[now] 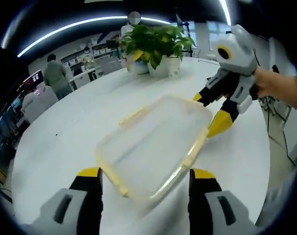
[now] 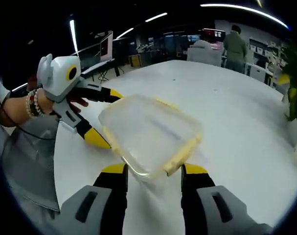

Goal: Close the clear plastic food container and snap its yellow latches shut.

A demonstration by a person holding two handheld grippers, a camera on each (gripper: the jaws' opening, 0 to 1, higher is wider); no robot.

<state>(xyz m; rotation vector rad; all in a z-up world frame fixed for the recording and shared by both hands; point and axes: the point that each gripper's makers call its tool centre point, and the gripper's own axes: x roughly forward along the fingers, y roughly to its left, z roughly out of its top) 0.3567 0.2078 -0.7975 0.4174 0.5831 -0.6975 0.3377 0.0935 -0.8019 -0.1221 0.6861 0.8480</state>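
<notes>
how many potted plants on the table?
2, possibly more behind. Both potted plants stand side by side at the white table's far edge in the left gripper view: one on the left, one on the right, foliage overlapping.

An open-plan office: a large round white table point(image 1: 65, 132), glowing computer monitors point(image 2: 106, 46), long ceiling light strips point(image 1: 70, 27), and a leafy green potted plant point(image 1: 155, 41).
</notes>
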